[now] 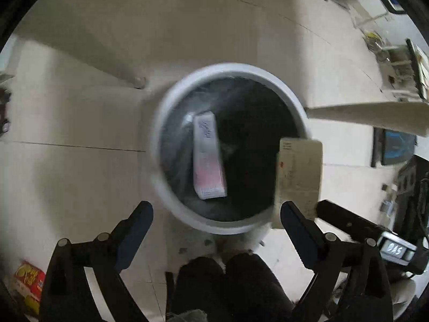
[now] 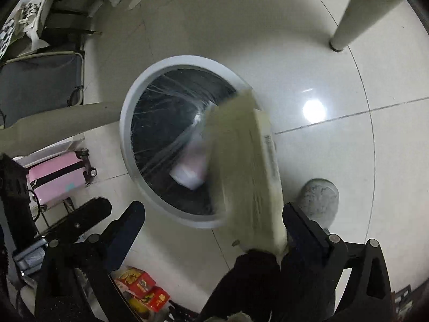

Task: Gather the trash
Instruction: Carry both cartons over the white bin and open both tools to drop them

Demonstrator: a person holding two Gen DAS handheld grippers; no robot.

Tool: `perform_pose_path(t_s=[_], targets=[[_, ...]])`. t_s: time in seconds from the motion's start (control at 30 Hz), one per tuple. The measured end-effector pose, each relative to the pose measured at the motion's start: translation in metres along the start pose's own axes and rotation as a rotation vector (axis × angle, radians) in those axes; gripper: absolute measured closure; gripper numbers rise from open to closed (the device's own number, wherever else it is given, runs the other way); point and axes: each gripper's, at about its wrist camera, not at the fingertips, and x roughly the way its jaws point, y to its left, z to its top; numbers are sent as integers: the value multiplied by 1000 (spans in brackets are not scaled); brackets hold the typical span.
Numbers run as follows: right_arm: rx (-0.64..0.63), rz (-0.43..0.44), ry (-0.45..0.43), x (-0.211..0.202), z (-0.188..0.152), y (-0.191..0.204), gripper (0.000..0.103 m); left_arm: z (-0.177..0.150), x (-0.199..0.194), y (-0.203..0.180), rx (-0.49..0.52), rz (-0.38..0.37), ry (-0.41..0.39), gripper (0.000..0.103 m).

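Note:
A round bin with a white rim [image 1: 171, 102] [image 2: 128, 123] and a black liner stands on the tiled floor below both grippers. Inside it lies a blurred white and pink carton [image 1: 207, 158] [image 2: 190, 171]. My left gripper [image 1: 218, 222] is open above the bin's near rim, with nothing between its fingers. My right gripper [image 2: 214, 214] is open wide. A blurred beige box [image 2: 241, 166] [image 1: 299, 177] hangs over the bin's right rim, beside that gripper's right finger [image 2: 300, 222] and well apart from the left one.
Pale table legs [image 1: 367, 115] [image 2: 356, 13] stand near the bin. A pink suitcase [image 2: 56, 179] and red boxes [image 2: 144, 287] [image 1: 29, 279] sit on the floor. A person's dark trouser legs [image 1: 228, 284] and a grey slipper [image 2: 319, 198] are close below.

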Motion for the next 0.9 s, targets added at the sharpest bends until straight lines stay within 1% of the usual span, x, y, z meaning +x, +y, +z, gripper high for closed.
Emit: perform_pose_path(t_s=[0.07, 0.13, 0.2, 0.23, 0.3, 0.37, 0.43, 0.47, 0.53, 0.7, 0.8, 0.9], targets=[[-17, -4, -18, -6, -1, 6, 0, -8, -12, 2, -4, 47, -40, 6], [-41, -51, -34, -11, 0, 15, 0, -17, -27, 2, -4, 101, -86, 6], [-75, -127, -61, -21, -3, 25, 0, -25, -43, -1, 3, 164, -123, 6], [-102, -194, -72, -26, -6, 34, 0, -28, -49, 1, 6, 186, -133, 6], [-134, -260, -94, -37, -11, 47, 0, -36, -62, -4, 9, 212, -146, 6], [-172, -321, -113, -50, -17, 56, 0, -42, -73, -6, 9, 216, -146, 6], [-191, -355, -123, -62, -23, 60, 0, -51, -86, -13, 11, 217, -144, 6], [-198, -365, -128, -70, -28, 61, 0, -46, -90, -11, 14, 216, -142, 6], [-204, -384, -134, -83, -34, 67, 0, -50, -99, -20, 15, 212, -142, 6], [-218, -402, -150, -121, -50, 85, 0, -62, -129, -21, 6, 201, -142, 6], [-225, -397, -162, -157, -66, 99, 0, -71, -158, -24, -12, 184, -144, 6], [-237, -388, -182, -195, -83, 115, 0, -84, -195, -34, -8, 180, -161, 6]])
